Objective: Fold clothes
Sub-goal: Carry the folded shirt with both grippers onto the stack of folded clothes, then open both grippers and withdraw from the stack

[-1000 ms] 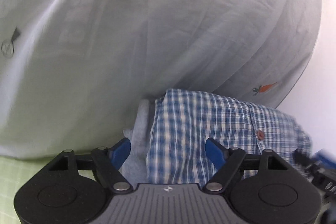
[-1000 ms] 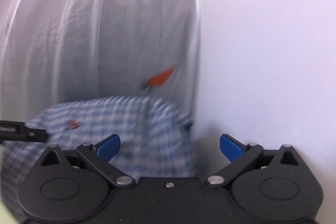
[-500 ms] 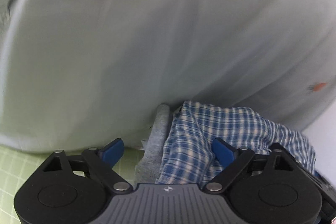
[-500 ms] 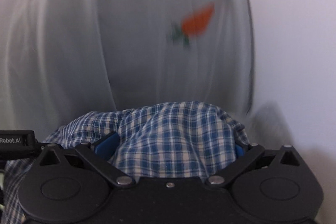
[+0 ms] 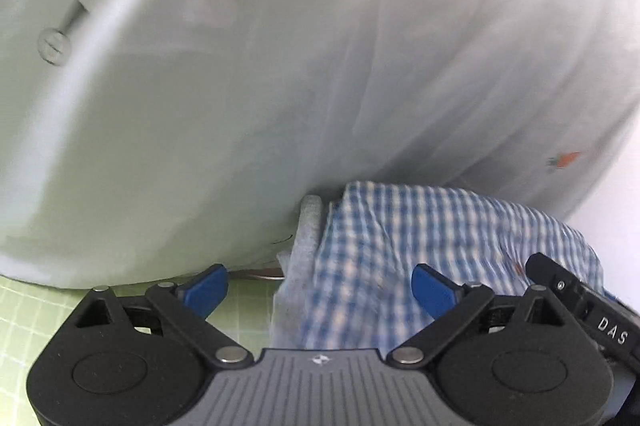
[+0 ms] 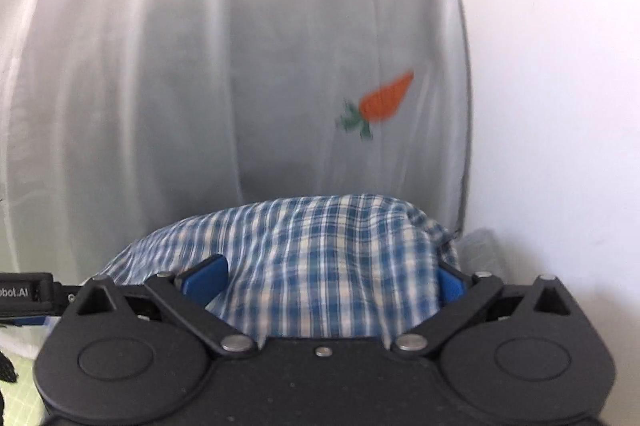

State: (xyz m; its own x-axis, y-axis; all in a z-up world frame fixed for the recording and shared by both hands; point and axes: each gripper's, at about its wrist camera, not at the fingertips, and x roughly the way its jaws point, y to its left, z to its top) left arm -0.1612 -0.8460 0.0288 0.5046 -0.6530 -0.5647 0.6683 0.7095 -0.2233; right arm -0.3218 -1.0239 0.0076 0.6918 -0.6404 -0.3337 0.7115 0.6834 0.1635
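A crumpled blue-and-white plaid garment (image 5: 420,238) lies against a large pale grey fabric bag, with a strip of grey cloth (image 5: 306,238) along its left side. My left gripper (image 5: 320,290) is open, and its blue fingers straddle the grey strip and the plaid's left part without pinching them. In the right wrist view the plaid garment (image 6: 320,250) bulges up between the widely spread fingers of my right gripper (image 6: 326,278), which is open. The right finger is partly hidden by the cloth. Each gripper's side shows at the edge of the other's view.
The pale grey bag (image 5: 280,86) with an orange carrot motif (image 6: 384,100) fills the background close ahead. A green gridded mat (image 5: 36,310) lies at the lower left, and a white wall (image 6: 560,106) is on the right.
Both grippers sank toward the plaid garment. The right one, which had only wall between its fingers, now has the cloth bulging between them. The left jaws spread slightly wider.
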